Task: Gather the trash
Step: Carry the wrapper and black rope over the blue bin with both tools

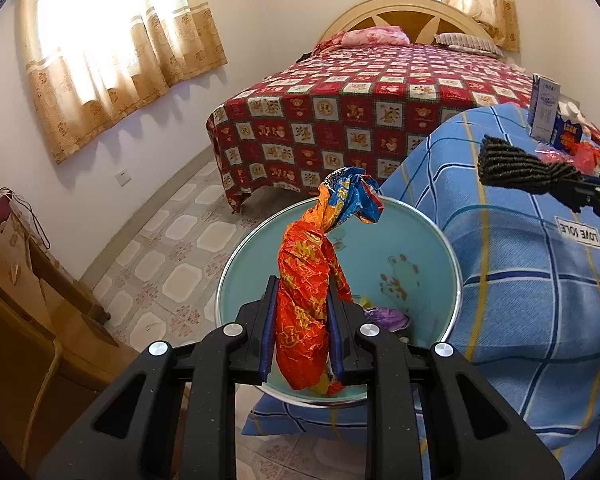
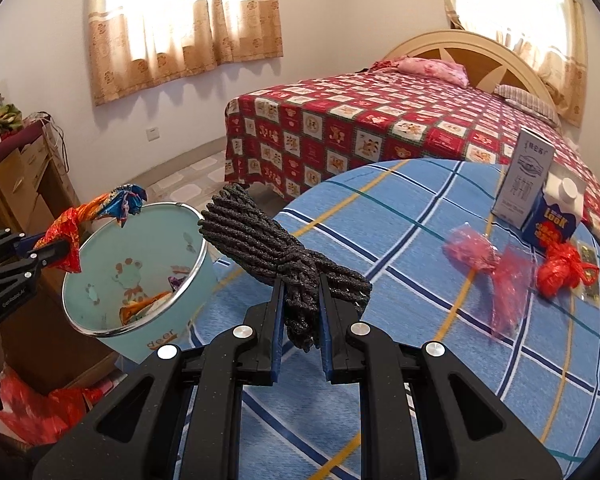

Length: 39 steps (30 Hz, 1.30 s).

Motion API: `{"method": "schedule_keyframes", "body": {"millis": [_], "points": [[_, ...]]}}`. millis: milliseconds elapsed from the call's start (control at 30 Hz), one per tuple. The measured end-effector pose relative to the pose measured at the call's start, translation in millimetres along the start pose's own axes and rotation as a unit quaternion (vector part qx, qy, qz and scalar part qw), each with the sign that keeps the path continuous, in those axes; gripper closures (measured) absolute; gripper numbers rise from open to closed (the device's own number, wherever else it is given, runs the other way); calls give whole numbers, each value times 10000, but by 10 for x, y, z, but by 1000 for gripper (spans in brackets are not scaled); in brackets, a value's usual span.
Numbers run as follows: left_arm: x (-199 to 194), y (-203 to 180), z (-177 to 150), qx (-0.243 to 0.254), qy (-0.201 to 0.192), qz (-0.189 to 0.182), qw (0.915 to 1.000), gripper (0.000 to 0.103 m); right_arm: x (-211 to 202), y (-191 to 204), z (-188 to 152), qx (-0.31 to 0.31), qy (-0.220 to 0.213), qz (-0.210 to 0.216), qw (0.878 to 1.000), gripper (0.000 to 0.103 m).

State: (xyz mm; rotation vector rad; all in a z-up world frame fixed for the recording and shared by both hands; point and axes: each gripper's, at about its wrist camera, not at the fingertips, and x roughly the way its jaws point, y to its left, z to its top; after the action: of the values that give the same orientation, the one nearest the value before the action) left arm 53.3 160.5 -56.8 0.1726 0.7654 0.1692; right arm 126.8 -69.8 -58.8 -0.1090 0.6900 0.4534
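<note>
Above the bin (image 1: 400, 240), centre frame: my left gripper (image 1: 302, 300) clamps a crumpled orange wrapper (image 1: 304, 280). Right gripper (image 2: 300, 292) pinches a black rope bundle (image 2: 260, 236) over the blue cloth (image 2: 440, 280).

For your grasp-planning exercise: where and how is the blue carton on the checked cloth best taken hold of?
Grip the blue carton across its flat side walls below the white cap, coming from the front: it stands upright, a grey box hugs its left side, and a red bag crowds its base.
</note>
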Motion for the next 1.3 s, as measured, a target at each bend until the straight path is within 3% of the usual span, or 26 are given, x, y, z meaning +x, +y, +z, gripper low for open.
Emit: {"method": "schedule_keyframes", "body": {"millis": [1300], "points": [[146, 493, -151, -157, 226, 652, 9975, 80, 396, 681, 205, -636, 190, 418, 9969, 87]]}}
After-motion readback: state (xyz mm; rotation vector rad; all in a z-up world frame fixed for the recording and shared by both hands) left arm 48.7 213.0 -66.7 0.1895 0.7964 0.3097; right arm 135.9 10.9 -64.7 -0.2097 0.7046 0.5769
